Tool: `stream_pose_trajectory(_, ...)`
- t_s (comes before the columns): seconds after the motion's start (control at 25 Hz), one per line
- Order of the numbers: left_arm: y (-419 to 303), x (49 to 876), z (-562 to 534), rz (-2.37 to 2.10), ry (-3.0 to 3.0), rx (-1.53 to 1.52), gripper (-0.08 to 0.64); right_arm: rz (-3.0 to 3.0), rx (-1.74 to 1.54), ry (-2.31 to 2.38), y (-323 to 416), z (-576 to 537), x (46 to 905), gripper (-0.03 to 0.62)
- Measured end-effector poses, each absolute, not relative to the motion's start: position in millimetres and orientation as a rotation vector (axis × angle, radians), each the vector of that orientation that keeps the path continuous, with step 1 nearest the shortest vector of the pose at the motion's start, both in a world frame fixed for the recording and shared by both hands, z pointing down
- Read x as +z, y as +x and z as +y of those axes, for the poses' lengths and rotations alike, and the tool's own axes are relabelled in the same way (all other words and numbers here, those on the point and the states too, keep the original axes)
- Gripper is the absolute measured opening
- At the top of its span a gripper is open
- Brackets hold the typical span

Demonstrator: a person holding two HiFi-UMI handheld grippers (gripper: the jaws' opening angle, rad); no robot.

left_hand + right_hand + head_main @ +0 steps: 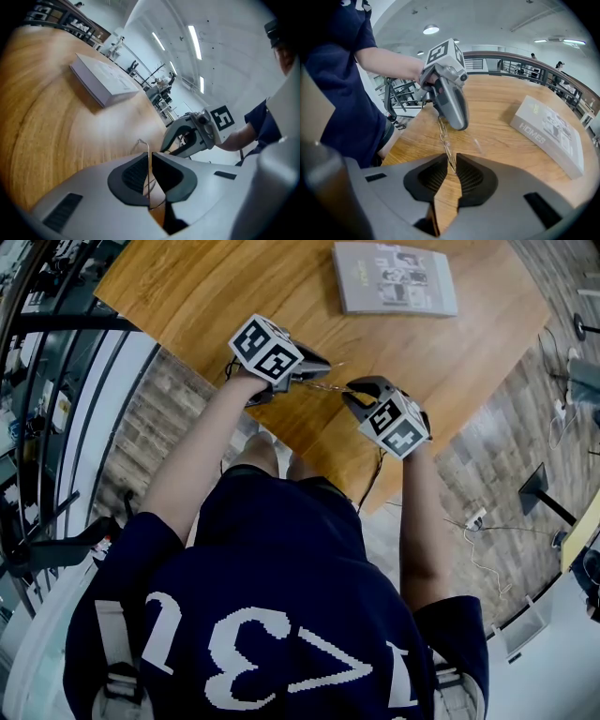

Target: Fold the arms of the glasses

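My left gripper [150, 157] has its jaws nearly together, pinched on a thin wire of the glasses [148, 165]; the hooked end of that wire pokes out just past the pads, so I take it for one of the arms. My right gripper [451, 159] is likewise clamped on the thin metal frame, which runs up from its pads to the tip of the other gripper. The glasses hang between the two, over the near part of the worktop [206, 287]; whether any part touches the wood I cannot tell. Well beyond them lies a book [394, 277], out of the way. I judge the fold itself is in hand: one side steadies the frame while the other works an arm. Next I should swing that arm in about its hinge, gently, without twisting the fine wire
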State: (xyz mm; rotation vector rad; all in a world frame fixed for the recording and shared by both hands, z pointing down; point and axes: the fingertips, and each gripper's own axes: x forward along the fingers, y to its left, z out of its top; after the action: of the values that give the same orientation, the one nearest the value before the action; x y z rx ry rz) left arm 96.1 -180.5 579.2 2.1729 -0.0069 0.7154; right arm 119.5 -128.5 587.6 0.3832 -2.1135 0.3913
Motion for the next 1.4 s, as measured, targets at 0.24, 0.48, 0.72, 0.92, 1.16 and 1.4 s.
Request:
stream_pose_trajectory(0.24,94.6,576.3,-154.5,0.192,2.066,0.729,0.037,-2.106,0.379,0.446,120.0,-137.3,583.9,0.115)
stream_pose_trajectory(0.48,71.7,554.1,-179.4,0.008,2.151,0.541,0.037,-2.106,0.292,0.406,121.0,-138.4,581.8,0.203)
stream_pose_trajectory(0.72,45.7,563.7,-133.7,0.013,2.308,0.738,0.185,-2.056,0.192,0.262,122.7,-141.7,593.0,0.222)
stream_pose_trajectory(0.92,48.6,572.7,-129.2,-0.05,2.346,0.748,0.207,-2.061,0.272,0.245,120.1,-144.6,600.8,0.156)
stream_pose_trajectory(1.16,42.6,572.8,-167.4,-0.232,2.337,0.662,0.114,-2.115,0.505,0.325,118.7,-158.9,594.7,0.06)
stream_pose_trajectory(1.4,32.4,570.5,-203.9,-0.443,2.343,0.588,0.097,-2.108,0.6,0.45,122.6,-180.3,603.3,0.109)
